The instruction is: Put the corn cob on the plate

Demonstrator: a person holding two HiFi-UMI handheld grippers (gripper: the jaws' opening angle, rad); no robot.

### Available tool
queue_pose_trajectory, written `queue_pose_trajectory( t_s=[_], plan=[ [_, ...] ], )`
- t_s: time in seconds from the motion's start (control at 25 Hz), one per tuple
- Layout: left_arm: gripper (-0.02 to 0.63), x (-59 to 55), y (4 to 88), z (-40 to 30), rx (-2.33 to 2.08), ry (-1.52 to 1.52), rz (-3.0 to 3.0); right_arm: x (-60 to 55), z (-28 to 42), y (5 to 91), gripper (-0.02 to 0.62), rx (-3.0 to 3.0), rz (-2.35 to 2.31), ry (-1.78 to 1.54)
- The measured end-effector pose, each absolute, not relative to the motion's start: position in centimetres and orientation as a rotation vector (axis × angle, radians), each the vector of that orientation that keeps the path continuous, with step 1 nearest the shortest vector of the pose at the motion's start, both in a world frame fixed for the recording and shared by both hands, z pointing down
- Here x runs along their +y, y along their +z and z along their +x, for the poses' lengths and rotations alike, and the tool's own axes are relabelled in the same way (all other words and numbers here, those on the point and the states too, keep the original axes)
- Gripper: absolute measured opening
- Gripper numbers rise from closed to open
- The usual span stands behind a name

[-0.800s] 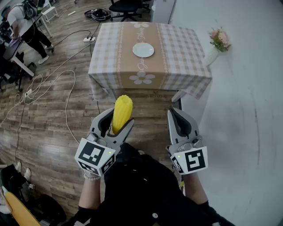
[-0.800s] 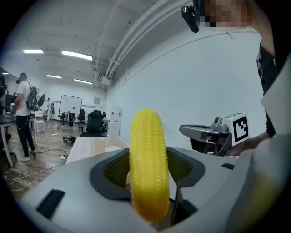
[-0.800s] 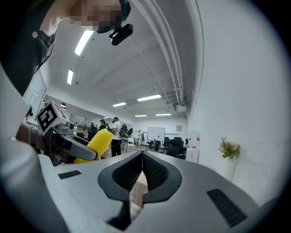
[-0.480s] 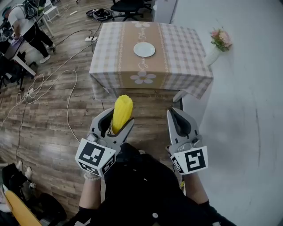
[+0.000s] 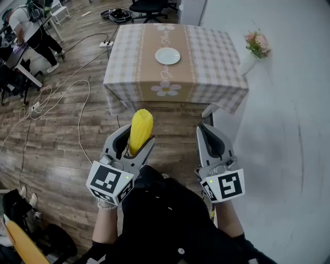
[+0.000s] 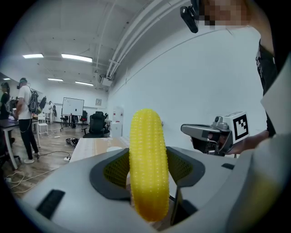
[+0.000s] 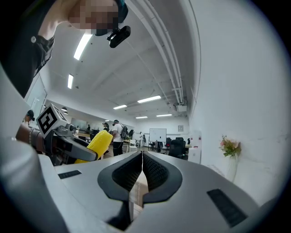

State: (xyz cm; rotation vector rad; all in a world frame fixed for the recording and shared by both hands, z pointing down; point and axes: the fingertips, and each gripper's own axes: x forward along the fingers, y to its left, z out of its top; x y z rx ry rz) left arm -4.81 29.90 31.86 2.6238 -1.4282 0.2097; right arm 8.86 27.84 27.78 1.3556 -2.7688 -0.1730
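A yellow corn cob (image 5: 141,131) stands upright between the jaws of my left gripper (image 5: 131,143), which is shut on it; in the left gripper view the corn cob (image 6: 148,161) fills the gap between the dark pads. My right gripper (image 5: 210,140) is level beside it, shut and holding nothing; its pads meet in the right gripper view (image 7: 142,175). The white plate (image 5: 167,55) lies on the checked table (image 5: 216,56) well ahead of both grippers. Both are held in front of my body over the wooden floor.
A vase of pink flowers (image 5: 252,51) stands by the white wall at the table's right. Cables (image 5: 56,98) trail over the floor at left. A person (image 5: 31,31) stands at a desk far left; an office chair (image 5: 149,7) is behind the table.
The table and plate have shifted slightly in the head view. Both grippers stay in much the same pose, the corn still gripped.
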Motion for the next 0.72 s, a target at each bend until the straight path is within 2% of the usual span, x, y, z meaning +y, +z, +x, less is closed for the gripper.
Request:
queue_pose_trajectory(
  t_s=[0.72],
  plan=[
    [0.252,31.1,31.9,-3.0,-1.442,0.194,2.616,29.6,10.9,28.4,0.041,-2.749,1.334,-0.2]
  ],
)
